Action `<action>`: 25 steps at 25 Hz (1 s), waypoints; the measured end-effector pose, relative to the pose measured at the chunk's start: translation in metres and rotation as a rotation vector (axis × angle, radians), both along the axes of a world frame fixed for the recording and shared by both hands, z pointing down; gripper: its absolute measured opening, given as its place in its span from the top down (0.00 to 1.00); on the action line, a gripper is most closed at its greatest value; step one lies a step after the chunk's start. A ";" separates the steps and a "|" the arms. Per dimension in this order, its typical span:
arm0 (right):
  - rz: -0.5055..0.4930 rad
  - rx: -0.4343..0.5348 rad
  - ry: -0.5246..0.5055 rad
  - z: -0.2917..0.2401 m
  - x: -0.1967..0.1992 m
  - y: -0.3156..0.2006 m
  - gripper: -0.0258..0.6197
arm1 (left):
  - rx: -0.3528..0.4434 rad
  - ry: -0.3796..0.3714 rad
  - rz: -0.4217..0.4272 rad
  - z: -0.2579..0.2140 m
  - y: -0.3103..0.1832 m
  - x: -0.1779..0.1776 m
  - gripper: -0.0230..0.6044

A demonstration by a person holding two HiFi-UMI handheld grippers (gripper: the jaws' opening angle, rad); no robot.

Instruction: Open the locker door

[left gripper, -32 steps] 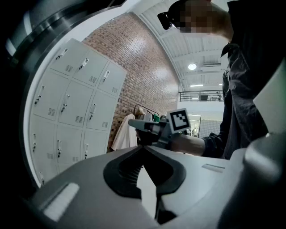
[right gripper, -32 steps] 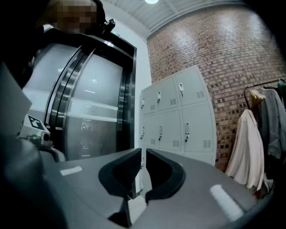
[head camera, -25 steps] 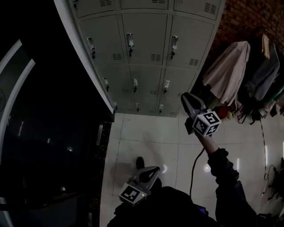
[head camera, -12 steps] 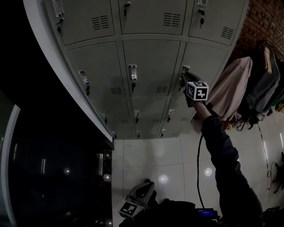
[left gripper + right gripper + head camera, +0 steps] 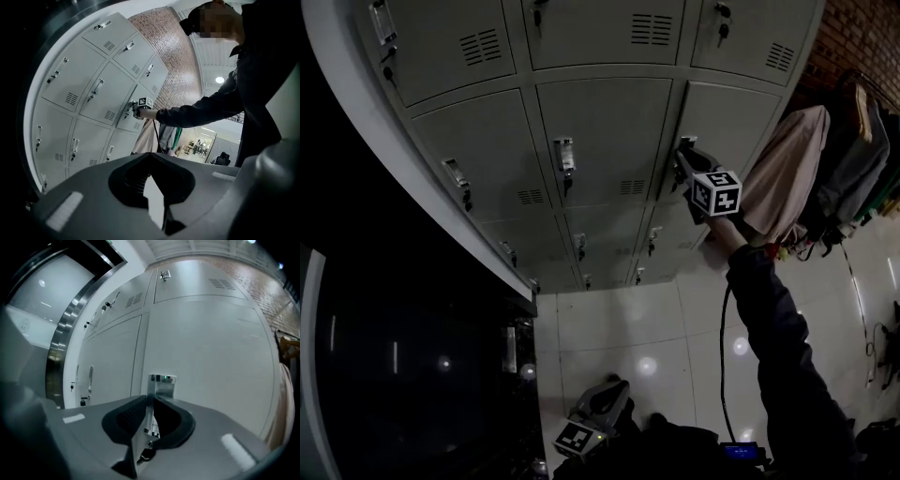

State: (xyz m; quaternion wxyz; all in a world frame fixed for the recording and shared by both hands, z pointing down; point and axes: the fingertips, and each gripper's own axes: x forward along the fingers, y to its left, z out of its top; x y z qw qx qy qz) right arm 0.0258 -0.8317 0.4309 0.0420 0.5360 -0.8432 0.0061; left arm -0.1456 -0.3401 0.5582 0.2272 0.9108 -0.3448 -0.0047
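A bank of grey lockers fills the head view. My right gripper reaches up to the right-hand door of the middle row, at that door's left edge. In the right gripper view the metal handle stands between the pads of the right gripper; the jaws are closing and the pads lie against it. The door sits flush with its neighbours. My left gripper hangs low by the person's body over the floor, jaws together and holding nothing; the left gripper looks up at the lockers.
Coats hang on a rack to the right of the lockers, in front of a brick wall. A dark glass front stands to the left. Below lies a glossy tiled floor. A cable hangs under the right arm.
The right gripper has risen from in front of the bottom lockers to the middle-row handle and has stayed there for the last half second. The left gripper has stayed low.
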 end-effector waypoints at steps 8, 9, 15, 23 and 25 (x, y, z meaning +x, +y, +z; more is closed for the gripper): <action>-0.094 0.055 -0.048 0.002 0.061 0.136 0.88 | 0.048 -0.006 0.051 -0.002 0.067 0.073 0.94; -0.083 0.056 -0.048 0.002 0.077 0.153 0.88 | 0.049 -0.002 0.049 -0.004 0.080 0.084 0.94; -0.039 0.016 -0.009 0.006 0.151 0.213 0.96 | 0.063 -0.028 0.004 -0.013 0.164 0.136 0.94; -0.113 0.074 -0.024 0.024 0.157 0.343 0.96 | 0.058 -0.098 -0.072 -0.019 0.246 0.163 0.94; -0.231 0.145 -0.003 0.035 0.123 0.440 0.96 | 0.063 -0.120 -0.108 -0.023 0.254 0.159 0.94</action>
